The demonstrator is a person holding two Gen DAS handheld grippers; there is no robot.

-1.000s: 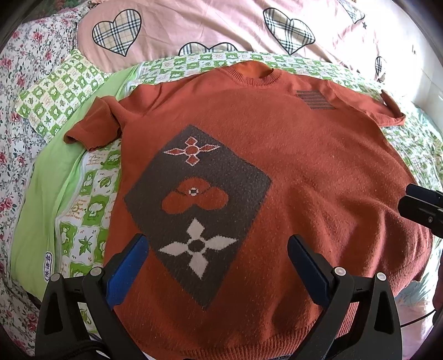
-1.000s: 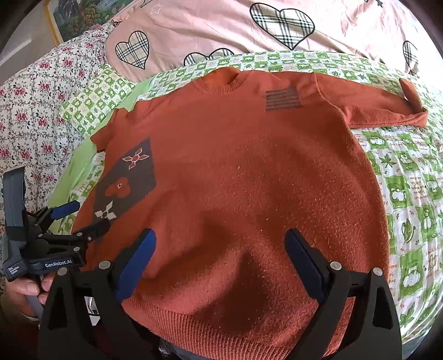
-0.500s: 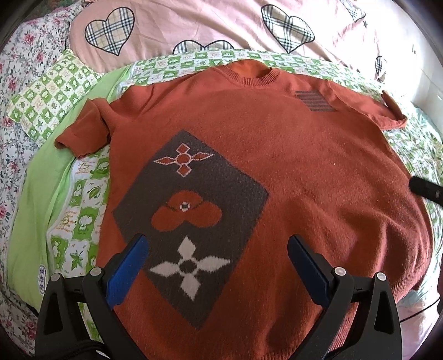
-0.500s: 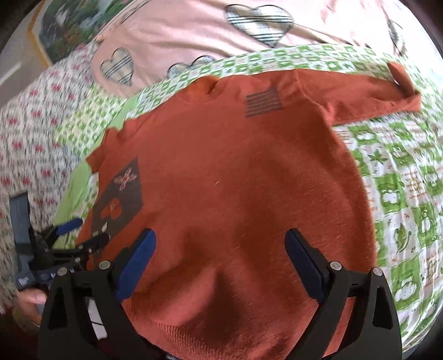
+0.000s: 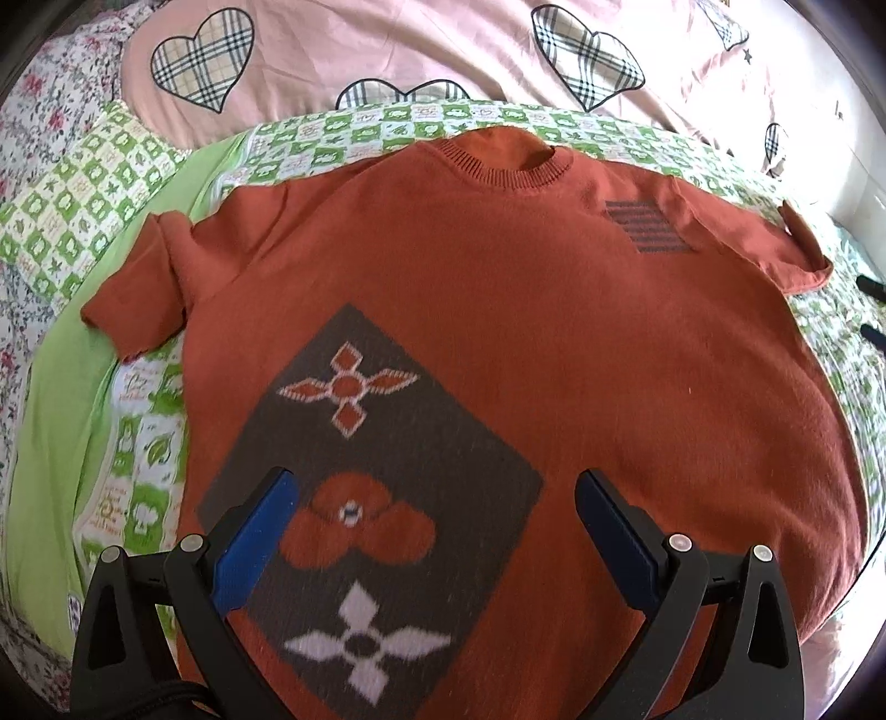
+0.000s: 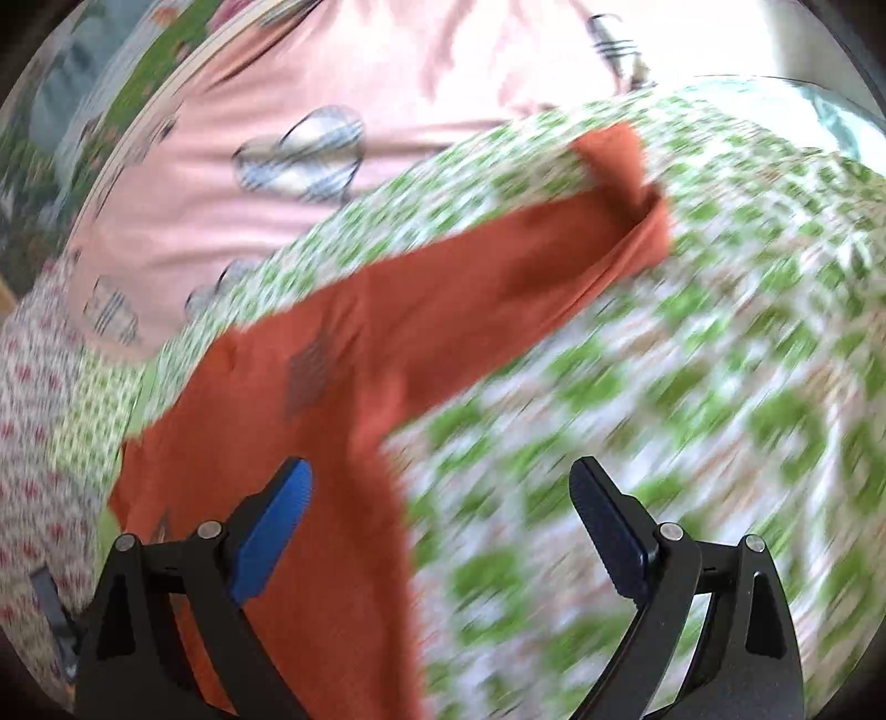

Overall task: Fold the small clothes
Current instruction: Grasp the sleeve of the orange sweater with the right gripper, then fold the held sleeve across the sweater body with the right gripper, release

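Note:
A rust-orange knit sweater (image 5: 498,343) lies flat, face up, on the bed, collar at the far side. It has a dark diamond patch with flower motifs on its lower left. My left gripper (image 5: 434,520) is open and empty, hovering over that patch. In the blurred right wrist view the sweater's right sleeve (image 6: 498,266) stretches toward the upper right. My right gripper (image 6: 440,509) is open and empty, above the sweater's right edge and the sheet.
The sweater rests on a green-and-white checked sheet (image 5: 144,443). A pink duvet with plaid hearts (image 5: 387,50) lies beyond the collar. A floral cover (image 5: 22,138) lies at the left. The right gripper's fingertips (image 5: 872,288) show at the right edge.
My left gripper moved forward over the sweater toward the collar. My right gripper swung quickly right, off the sweater body toward the right sleeve; its view is motion-blurred.

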